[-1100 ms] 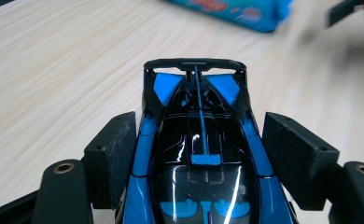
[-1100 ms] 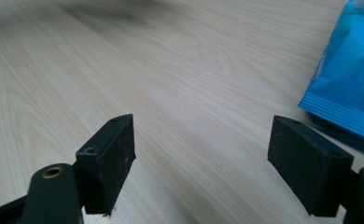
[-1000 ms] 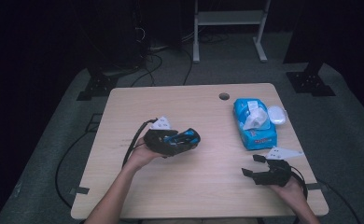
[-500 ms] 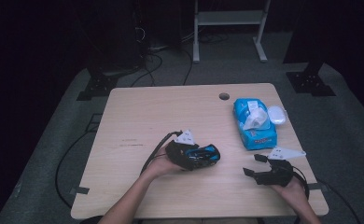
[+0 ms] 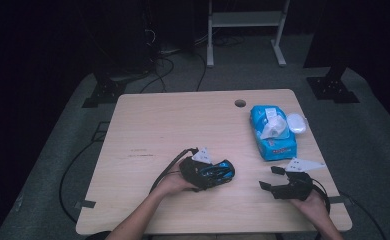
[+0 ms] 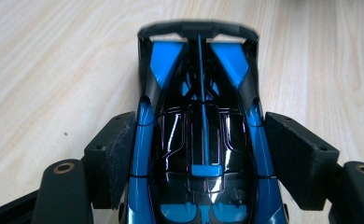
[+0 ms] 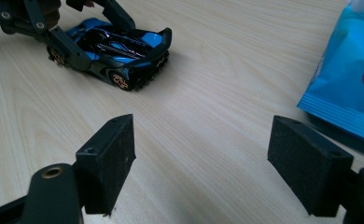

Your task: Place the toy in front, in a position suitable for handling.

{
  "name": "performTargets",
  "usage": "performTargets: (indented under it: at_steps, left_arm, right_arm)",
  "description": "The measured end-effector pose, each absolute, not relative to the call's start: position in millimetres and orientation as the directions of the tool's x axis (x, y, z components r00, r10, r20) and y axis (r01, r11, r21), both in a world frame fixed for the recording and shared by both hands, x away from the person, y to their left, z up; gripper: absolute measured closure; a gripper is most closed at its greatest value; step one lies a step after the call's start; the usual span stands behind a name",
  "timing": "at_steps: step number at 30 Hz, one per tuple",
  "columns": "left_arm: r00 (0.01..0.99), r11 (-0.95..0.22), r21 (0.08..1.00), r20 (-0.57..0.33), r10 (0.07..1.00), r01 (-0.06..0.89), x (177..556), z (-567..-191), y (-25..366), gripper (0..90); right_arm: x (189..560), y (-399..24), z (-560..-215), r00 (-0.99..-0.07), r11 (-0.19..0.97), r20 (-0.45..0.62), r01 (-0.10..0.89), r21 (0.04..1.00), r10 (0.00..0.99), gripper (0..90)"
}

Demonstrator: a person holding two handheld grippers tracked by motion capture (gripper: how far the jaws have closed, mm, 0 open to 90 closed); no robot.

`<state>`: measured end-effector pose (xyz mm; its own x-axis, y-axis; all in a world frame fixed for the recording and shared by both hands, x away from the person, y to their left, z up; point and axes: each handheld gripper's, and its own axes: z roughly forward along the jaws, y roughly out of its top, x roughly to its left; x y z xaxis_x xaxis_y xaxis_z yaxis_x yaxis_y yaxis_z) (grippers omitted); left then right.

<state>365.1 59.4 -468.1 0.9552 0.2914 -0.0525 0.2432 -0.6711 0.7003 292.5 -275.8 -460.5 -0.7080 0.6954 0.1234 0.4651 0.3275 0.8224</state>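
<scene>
A: What is held in the left gripper?

B: A blue and black glossy toy sports car is clamped between its two black foam-faced pads. The pads are pressed against the car's flanks, near mid-body, with the rear wing pointing away from the hand.

A: Where is the car placed?

B: It is seen on the pale wooden table, at the near middle of the top. In the right gripper view its gold-hubbed wheels are seen resting on the wood.

A: And the right gripper?

B: Its jaws are spread wide, with nothing between the pads. It is held low over the table near the front right corner, well apart from the car, and is pointed toward it.

A: What else is recorded on the table?

B: A blue plastic pack of wet wipes lies at the far right, with a white tissue drawn up from its opening. A small white oval object lies just beside the pack.
</scene>
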Motion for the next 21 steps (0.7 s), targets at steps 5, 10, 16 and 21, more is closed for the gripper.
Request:
performTargets:
  at_steps: [5, 10, 16, 21]
  left_arm:
    - [0.956, -0.68, 0.696, -0.034, 0.29, 0.231, 363.5, -467.8, 58.0, 27.3]
    - [0.959, -0.695, 0.685, -0.02, 0.282, 0.219, 362.1, -467.0, 58.4, 25.9]
    - [0.956, -0.682, 0.7, -0.005, 0.293, 0.212, 355.4, -450.3, 69.0, 18.2]
    - [0.952, -0.675, 0.708, 0.008, 0.305, 0.209, 345.5, -443.0, 83.9, 16.3]
  right_arm:
    - [292.5, -276.1, -460.3, -0.706, 0.325, 0.126, 0.467, 0.822, 0.697, 22.0]
    - [294.7, -276.8, -456.0, -0.703, 0.322, 0.121, 0.463, 0.826, 0.701, 22.0]
    - [303.2, -283.4, -424.8, -0.666, 0.295, 0.052, 0.397, 0.869, 0.744, 22.0]
    - [329.6, -289.8, -396.0, -0.579, 0.289, -0.05, 0.329, 0.899, 0.814, 22.0]
